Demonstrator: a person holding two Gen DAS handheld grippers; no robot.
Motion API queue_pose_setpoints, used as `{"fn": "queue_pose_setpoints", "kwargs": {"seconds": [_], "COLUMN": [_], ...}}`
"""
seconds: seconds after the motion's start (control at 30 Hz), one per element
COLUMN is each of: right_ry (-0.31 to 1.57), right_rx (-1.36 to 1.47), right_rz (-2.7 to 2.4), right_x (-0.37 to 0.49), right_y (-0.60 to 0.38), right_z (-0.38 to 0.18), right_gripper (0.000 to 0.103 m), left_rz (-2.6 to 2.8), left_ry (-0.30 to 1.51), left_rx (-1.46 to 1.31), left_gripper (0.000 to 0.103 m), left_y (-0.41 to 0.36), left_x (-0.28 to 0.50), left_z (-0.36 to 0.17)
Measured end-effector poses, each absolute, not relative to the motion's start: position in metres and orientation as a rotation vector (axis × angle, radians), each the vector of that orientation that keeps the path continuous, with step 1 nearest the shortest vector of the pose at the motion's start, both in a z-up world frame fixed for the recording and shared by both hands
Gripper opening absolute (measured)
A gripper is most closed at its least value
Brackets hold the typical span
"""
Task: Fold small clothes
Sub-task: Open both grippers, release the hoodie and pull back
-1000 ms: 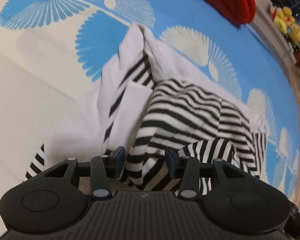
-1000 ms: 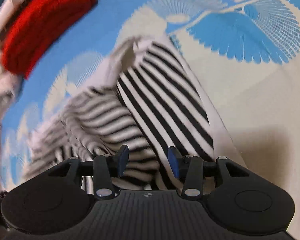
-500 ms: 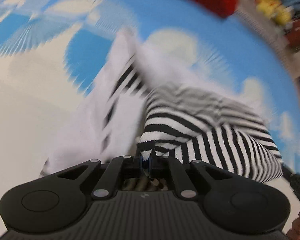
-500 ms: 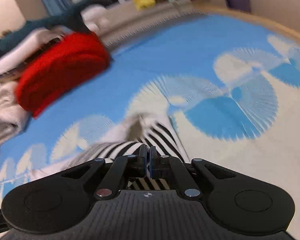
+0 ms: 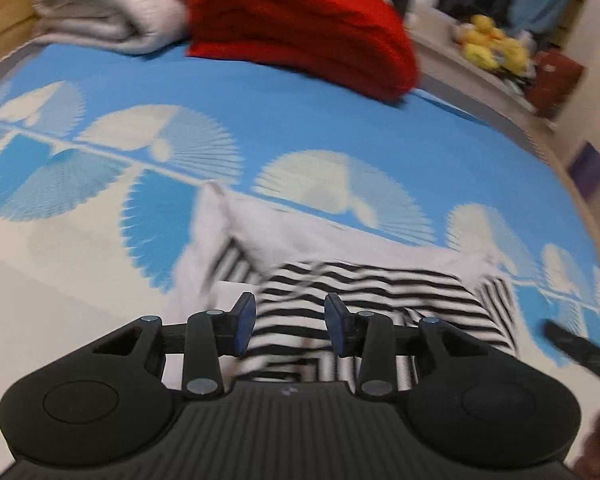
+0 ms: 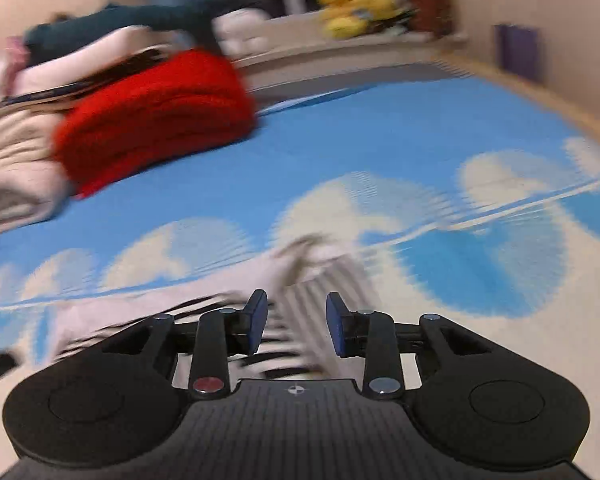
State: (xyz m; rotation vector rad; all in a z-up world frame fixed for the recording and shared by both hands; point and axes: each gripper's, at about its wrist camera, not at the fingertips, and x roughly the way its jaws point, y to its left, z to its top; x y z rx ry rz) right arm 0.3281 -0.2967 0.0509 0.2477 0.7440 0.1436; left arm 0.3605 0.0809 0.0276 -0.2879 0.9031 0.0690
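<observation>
A small black-and-white striped garment with white parts lies on the blue and cream patterned bed cover, its striped part folded over. My left gripper is open just above its near edge, holding nothing. In the right wrist view the same garment is blurred below my right gripper, which is open and empty. The right gripper's edge shows at the far right of the left wrist view.
A folded red blanket and cream blankets lie at the far side of the bed. Yellow plush toys sit on a ledge behind. A wooden bed edge runs along the right.
Both grippers were shut on the striped garment half a second ago; both have now opened and let it go, and the striped part lies folded flat. Both cameras have tilted up.
</observation>
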Motion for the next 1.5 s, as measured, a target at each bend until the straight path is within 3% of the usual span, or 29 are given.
{"fn": "queue_pose_setpoints", "kwargs": {"seconds": [0.07, 0.13, 0.17, 0.2, 0.23, 0.43, 0.57, 0.63, 0.7, 0.8, 1.1, 1.27, 1.5], "right_ry": [0.817, 0.999, 1.083, 1.148, 1.170, 1.024, 1.123, 1.149, 1.085, 0.891, 0.667, 0.669, 0.714], "right_rx": [0.248, 0.232, 0.209, 0.187, 0.194, 0.225, 0.120, 0.145, 0.183, 0.154, 0.142, 0.165, 0.161], "right_rz": [0.213, 0.258, 0.240, 0.197, 0.175, 0.223, 0.182, 0.173, 0.154, 0.126, 0.111, 0.111, 0.075], "right_x": [0.333, 0.344, 0.350, 0.353, 0.353, 0.348, 0.353, 0.347, 0.340, 0.308, 0.185, 0.115, 0.045], "right_y": [-0.289, -0.280, -0.277, -0.280, -0.283, -0.283, -0.283, -0.287, -0.293, -0.303, -0.348, -0.370, -0.381], "right_z": [0.039, 0.013, 0.000, -0.015, -0.021, 0.011, -0.012, -0.014, 0.005, 0.050, 0.128, 0.121, 0.088], "right_gripper": [0.034, 0.042, 0.042, 0.042, 0.040, 0.042, 0.042, 0.039, 0.039, 0.040, 0.041, 0.041, 0.041], "left_rz": [0.018, 0.029, 0.065, 0.107, 0.127, 0.080, 0.134, 0.141, 0.113, 0.063, -0.026, -0.076, -0.058], "left_ry": [0.951, 1.089, 1.151, 1.217, 1.241, 1.078, 1.246, 1.218, 1.126, 0.995, 0.835, 0.837, 0.889], "left_rx": [-0.288, -0.254, -0.234, -0.239, -0.264, -0.221, -0.292, -0.329, -0.303, -0.233, -0.108, 0.053, 0.027], "left_gripper": [0.042, 0.041, 0.036, 0.026, 0.024, 0.026, 0.025, 0.025, 0.029, 0.044, 0.049, 0.049, 0.048], "left_y": [0.073, 0.069, 0.071, 0.075, 0.079, 0.070, 0.083, 0.087, 0.081, 0.070, 0.052, 0.040, 0.050], "left_x": [0.363, 0.369, 0.370, 0.372, 0.371, 0.368, 0.371, 0.365, 0.353, 0.324, 0.205, 0.129, 0.069], "left_z": [0.016, -0.011, -0.025, -0.042, -0.050, -0.014, -0.053, -0.046, -0.020, 0.013, 0.084, 0.066, 0.029]}}
